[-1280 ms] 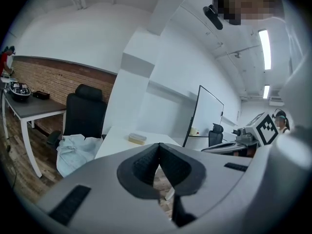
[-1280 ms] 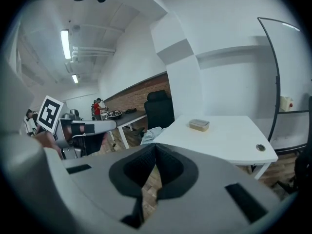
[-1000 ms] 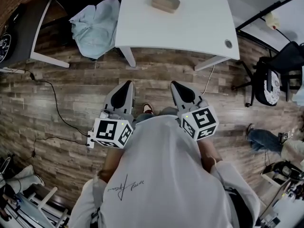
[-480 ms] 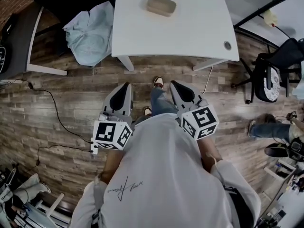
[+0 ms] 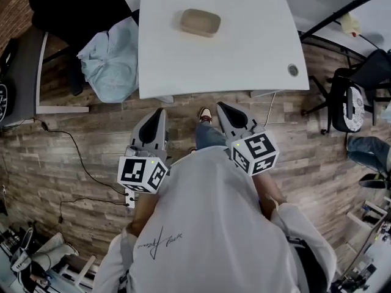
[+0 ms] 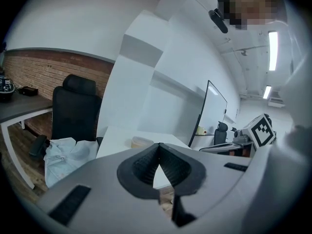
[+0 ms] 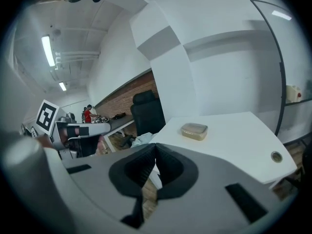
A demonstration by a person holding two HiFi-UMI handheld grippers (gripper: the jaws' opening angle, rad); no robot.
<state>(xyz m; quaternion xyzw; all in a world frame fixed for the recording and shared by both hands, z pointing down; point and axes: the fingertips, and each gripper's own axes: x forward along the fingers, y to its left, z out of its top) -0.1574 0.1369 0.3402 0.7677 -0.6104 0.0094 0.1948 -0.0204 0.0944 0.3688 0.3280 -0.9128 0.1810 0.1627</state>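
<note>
Well ahead of both grippers, in the head view, a small tan box (image 5: 200, 22) lies flat on the white table (image 5: 256, 54). It sits roughly between the lines of the left gripper (image 5: 160, 112) and the right gripper (image 5: 221, 105), far beyond the tips of either. Its long axis runs crosswise to their jaws, a touch skewed. Both grippers hang over the wooden floor (image 5: 317, 157).

Left gripper view: the left gripper (image 6: 158, 147) has its jaws pressed together on nothing, with the box (image 6: 142, 141) ahead and slightly left on the table (image 6: 114, 133).

Right gripper view: the right gripper (image 7: 155, 147) is likewise closed and empty, with the box (image 7: 194, 130) ahead to its right, broadside on. It looks light, stiff and smooth, with rounded corners that may slip; I'd pinch it across the short width, mid-length
</note>
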